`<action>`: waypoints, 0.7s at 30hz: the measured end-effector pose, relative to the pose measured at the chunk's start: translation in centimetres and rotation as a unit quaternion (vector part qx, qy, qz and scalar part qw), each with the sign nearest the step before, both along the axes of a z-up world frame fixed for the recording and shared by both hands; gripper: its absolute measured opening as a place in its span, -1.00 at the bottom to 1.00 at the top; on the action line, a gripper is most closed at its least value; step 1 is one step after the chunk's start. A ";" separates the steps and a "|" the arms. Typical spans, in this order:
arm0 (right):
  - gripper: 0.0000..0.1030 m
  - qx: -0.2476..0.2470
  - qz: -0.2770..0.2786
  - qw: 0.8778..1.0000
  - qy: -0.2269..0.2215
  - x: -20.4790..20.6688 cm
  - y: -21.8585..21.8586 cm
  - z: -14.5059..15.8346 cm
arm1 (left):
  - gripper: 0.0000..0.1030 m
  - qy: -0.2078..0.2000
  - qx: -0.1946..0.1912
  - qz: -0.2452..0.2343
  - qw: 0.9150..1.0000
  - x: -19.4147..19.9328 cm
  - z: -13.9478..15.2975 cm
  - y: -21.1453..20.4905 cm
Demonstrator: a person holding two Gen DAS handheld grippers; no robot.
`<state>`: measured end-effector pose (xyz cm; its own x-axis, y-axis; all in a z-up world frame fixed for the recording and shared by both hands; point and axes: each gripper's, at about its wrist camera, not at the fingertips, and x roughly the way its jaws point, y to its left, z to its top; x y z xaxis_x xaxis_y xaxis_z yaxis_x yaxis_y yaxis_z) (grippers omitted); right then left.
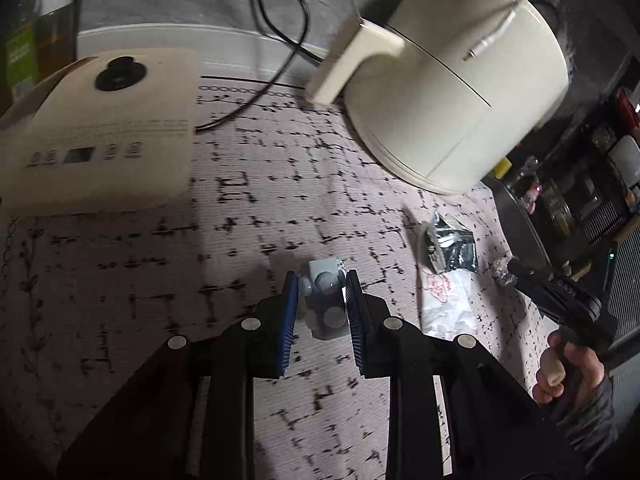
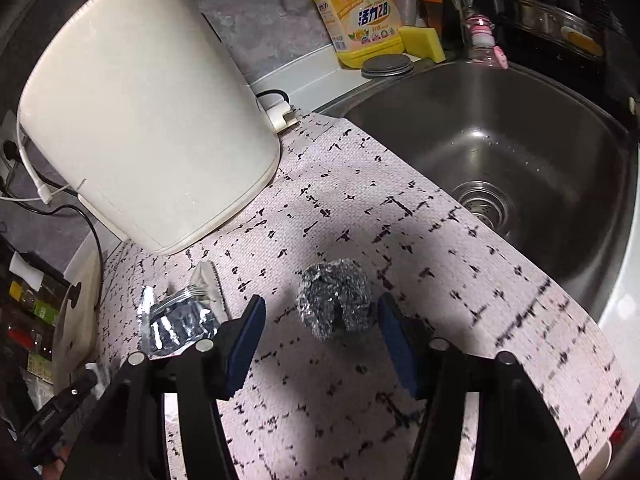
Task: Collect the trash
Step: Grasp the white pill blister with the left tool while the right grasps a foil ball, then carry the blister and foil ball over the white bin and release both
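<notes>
left gripper point(image 1: 322, 300): blue pads clamped on both sides of a small grey blister pack point(image 1: 324, 300), held just over the desk point(image 1: 240, 208). pack looks light and stiff, thin plastic with domed cells; probably crackles and could slip if squeezed on the domes. pinching across its flat edges, as now, seems the safer hold.

right gripper point(image 2: 322, 330): jaws apart, pads standing either side of a crumpled foil ball point(image 2: 334, 300) with a gap on each side; not touching as far as i can tell. ball sits on the desk between the kettle point(image 2: 148, 120) and the sink point(image 2: 500, 152). judged very light, soft, crushes easily, rough surface so little risk of slipping. take it across its middle; a gentle squeeze should do.

outward, left of the ball: a silver wrapper point(image 2: 176, 320), torn open, lying flat on the desk near the kettle base. thin, floppy, slick; best taken by a raised edge or corner, not flat on. in the left wrist view a white plastic bag point(image 1: 444, 300) lies just beside it; limp, needs pinching at a fold.

further out: cream appliance point(image 1: 100, 132) with a knob at the left, yellow detergent bottle point(image 2: 356, 12) and sponge point(image 2: 424, 42) behind the sink. not trash, by my reading.

a hand point(image 1: 568, 368) holds the right gripper's grip at the frame edge.
</notes>
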<state>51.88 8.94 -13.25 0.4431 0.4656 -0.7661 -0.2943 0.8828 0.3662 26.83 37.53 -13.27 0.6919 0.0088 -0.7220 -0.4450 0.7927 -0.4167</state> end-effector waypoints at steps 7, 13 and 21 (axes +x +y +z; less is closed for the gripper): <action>-0.49 0.014 0.017 1.000 0.003 -1.3 -0.6 0.6 | -0.53 -0.008 0.008 -0.003 1.000 -0.7 1.0 -1.2; -0.49 0.035 0.014 0.999 0.003 -4.2 -3.7 1.8 | -0.53 -0.019 0.014 -0.033 0.999 0.4 1.9 -4.8; -0.49 0.052 0.005 0.999 -0.008 -8.4 -9.8 4.1 | -0.53 -0.031 0.018 -0.077 0.996 0.4 3.3 -11.8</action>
<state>43.49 -0.89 -9.10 0.4503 0.5469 -0.7058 -0.3095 0.8370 0.4512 27.24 25.69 -9.96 0.7306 -0.0759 -0.6786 -0.2903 0.8650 -0.4093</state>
